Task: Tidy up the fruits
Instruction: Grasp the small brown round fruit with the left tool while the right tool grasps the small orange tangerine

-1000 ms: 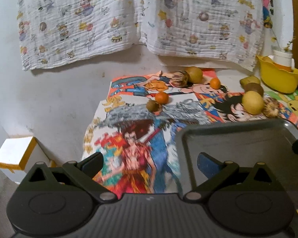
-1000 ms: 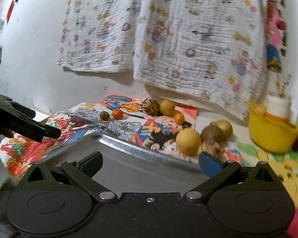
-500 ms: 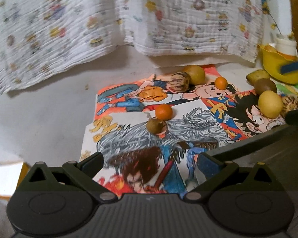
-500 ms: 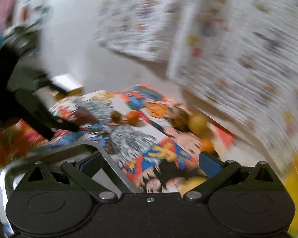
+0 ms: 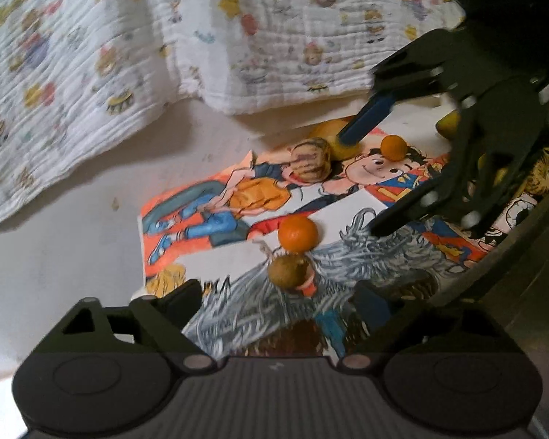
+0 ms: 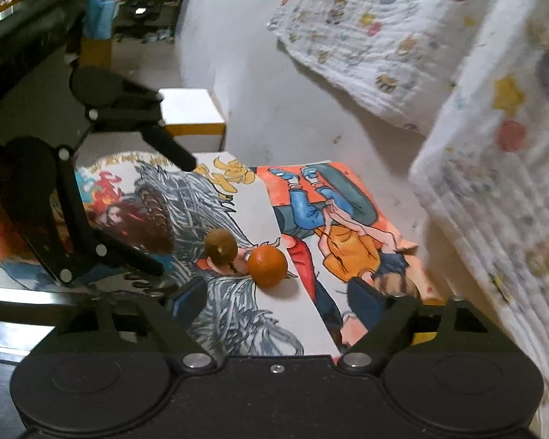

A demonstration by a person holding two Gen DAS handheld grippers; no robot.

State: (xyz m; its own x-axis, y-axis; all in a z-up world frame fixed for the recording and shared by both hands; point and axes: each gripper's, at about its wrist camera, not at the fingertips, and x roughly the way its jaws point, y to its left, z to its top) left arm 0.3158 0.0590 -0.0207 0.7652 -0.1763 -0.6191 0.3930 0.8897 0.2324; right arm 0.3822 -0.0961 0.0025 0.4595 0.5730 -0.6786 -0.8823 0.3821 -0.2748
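Observation:
A brown kiwi [image 5: 289, 271] and a small orange [image 5: 298, 233] lie touching on the cartoon mat [image 5: 208, 216]. My left gripper [image 5: 278, 292] points at the kiwi, which lies just beyond its fingertips; its jaws are closing with nothing pressed between them. My right gripper [image 6: 276, 300] comes in from the other side with the orange [image 6: 267, 261] just ahead of its gap; its jaws are closing too, on nothing. Each gripper shows in the other's view: the right gripper [image 5: 362, 183] and the left gripper [image 6: 172, 216] near the kiwi [image 6: 220, 247].
Farther back on the mat lie a striped brown fruit [image 5: 309, 161], a yellow fruit [image 5: 329, 135] partly behind the right gripper's finger, and another small orange [image 5: 393, 148]. A metal tray [image 5: 530, 248] borders the mat. A white and yellow box [image 6: 190, 113] stands beyond; patterned cloth [image 5: 128, 55] hangs behind.
Both grippers have swung left over the mat toward the kiwi and orange, away from the tray. The right gripper has rolled and now appears in the left view. Both jaws have narrowed slightly.

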